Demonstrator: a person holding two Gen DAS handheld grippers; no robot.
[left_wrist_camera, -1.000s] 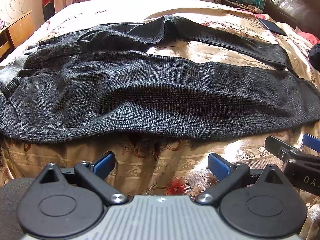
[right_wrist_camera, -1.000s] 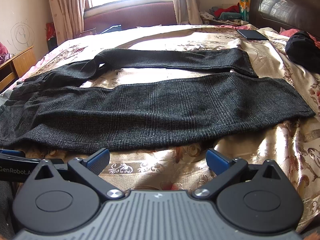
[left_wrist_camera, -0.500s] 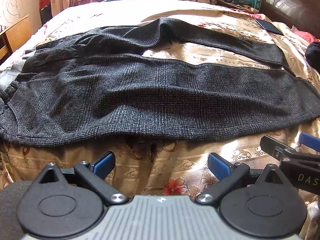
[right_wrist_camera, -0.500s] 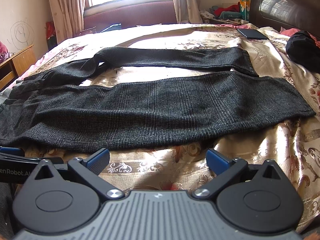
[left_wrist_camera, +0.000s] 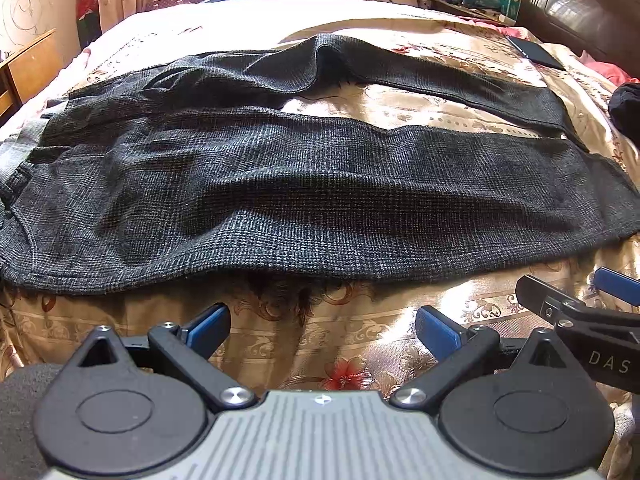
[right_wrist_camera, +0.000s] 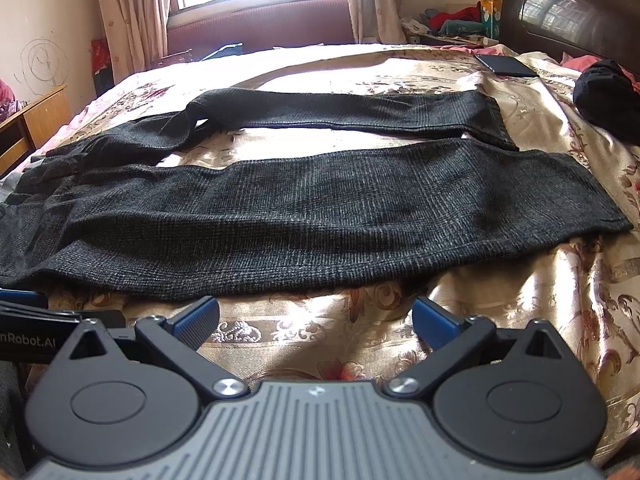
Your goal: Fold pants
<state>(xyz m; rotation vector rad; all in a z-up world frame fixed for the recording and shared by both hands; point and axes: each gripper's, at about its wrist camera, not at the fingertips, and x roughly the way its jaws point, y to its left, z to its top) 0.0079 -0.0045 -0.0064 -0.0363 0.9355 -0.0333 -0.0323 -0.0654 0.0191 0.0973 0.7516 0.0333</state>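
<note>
Pants (left_wrist_camera: 304, 184) lie spread flat across the bedspread (left_wrist_camera: 352, 344), legs apart, waistband to the left. Left gripper (left_wrist_camera: 322, 326) and right gripper (right_wrist_camera: 316, 316) hover low side by side, both wide open and empty, short of the near hem, bare bedspread between.

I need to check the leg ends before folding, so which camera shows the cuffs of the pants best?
The right wrist view: both cuffs lie fully in frame, spread apart on the bedspread. The left wrist view pushes them to its distorted right edge, the near cuff partly cut off.
</note>
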